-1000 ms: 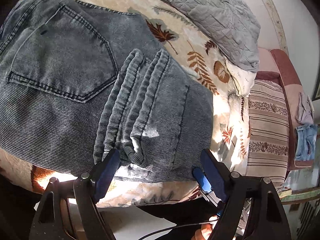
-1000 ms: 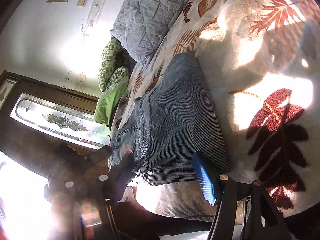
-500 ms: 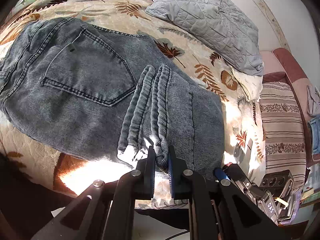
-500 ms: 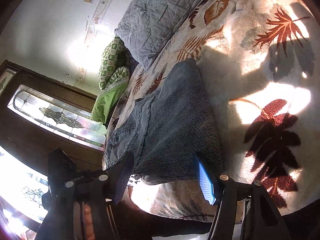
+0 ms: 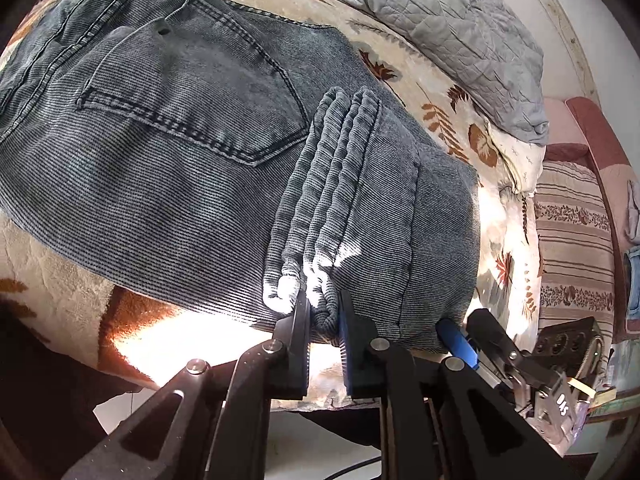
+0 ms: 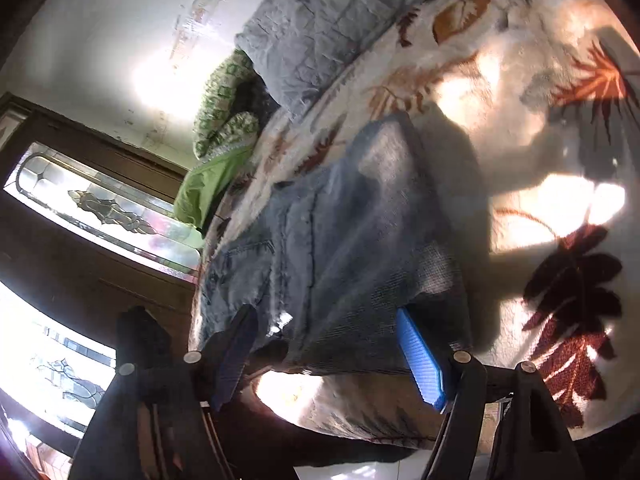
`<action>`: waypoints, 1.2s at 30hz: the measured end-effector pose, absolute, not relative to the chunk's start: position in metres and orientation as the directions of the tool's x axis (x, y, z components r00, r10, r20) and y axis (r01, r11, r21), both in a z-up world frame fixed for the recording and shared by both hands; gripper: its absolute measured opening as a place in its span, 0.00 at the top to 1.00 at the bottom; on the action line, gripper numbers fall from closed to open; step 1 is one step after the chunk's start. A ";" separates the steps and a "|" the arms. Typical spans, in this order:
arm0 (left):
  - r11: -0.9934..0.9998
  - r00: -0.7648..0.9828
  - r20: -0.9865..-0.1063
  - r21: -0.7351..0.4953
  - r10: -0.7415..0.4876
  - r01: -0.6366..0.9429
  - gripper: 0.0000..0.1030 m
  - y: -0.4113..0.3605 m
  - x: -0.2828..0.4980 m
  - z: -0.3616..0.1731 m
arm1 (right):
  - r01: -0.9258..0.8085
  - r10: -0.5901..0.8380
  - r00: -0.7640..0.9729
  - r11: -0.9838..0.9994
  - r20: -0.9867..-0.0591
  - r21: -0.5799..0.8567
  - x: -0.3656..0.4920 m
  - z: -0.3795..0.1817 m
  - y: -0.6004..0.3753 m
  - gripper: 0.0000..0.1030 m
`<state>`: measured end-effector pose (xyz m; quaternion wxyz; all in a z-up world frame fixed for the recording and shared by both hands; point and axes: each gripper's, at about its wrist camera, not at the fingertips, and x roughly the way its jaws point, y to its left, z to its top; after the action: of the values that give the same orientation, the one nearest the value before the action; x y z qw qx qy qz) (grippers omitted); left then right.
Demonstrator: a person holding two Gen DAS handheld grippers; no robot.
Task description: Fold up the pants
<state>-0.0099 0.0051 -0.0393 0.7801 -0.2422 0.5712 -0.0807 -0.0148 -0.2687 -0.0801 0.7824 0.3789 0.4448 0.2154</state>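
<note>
Left wrist view: the ribbed cuffs of the folded grey pants [image 5: 208,152], spread on the leaf-print blanket [image 5: 448,92], are pinched by the left gripper [image 5: 323,320]. Beside the pants' near edge, the right gripper [image 6: 326,354] is held wide apart, nothing clamped.

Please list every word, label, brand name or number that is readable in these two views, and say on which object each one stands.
"DAS": white letters on the dark body of the right gripper, left wrist view; the reading is uncertain.
Pants: no label shows.
Right wrist view: no text.
</note>
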 end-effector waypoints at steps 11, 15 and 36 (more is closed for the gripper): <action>0.924 0.405 -0.841 -0.382 -0.358 0.023 0.57 -0.035 0.002 -0.015 | 0.013 0.717 0.539 0.518 -0.443 0.855 -0.016 -0.091 -0.281 0.29; 0.954 0.394 -0.872 -0.298 -0.290 0.043 0.76 -0.037 0.004 -0.032 | 0.048 0.744 0.530 0.453 -0.407 0.890 -0.016 -0.089 -0.293 0.29; 0.932 0.426 -0.834 -0.356 -0.352 0.071 0.61 -0.025 0.006 -0.014 | 0.026 0.752 0.472 0.509 -0.460 0.860 0.087 -0.053 -0.311 0.29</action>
<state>0.0065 -0.0245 -0.0142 0.8336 -0.1346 0.5205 -0.1268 0.0873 -0.3107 -0.0530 0.7420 0.4307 0.4518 0.2446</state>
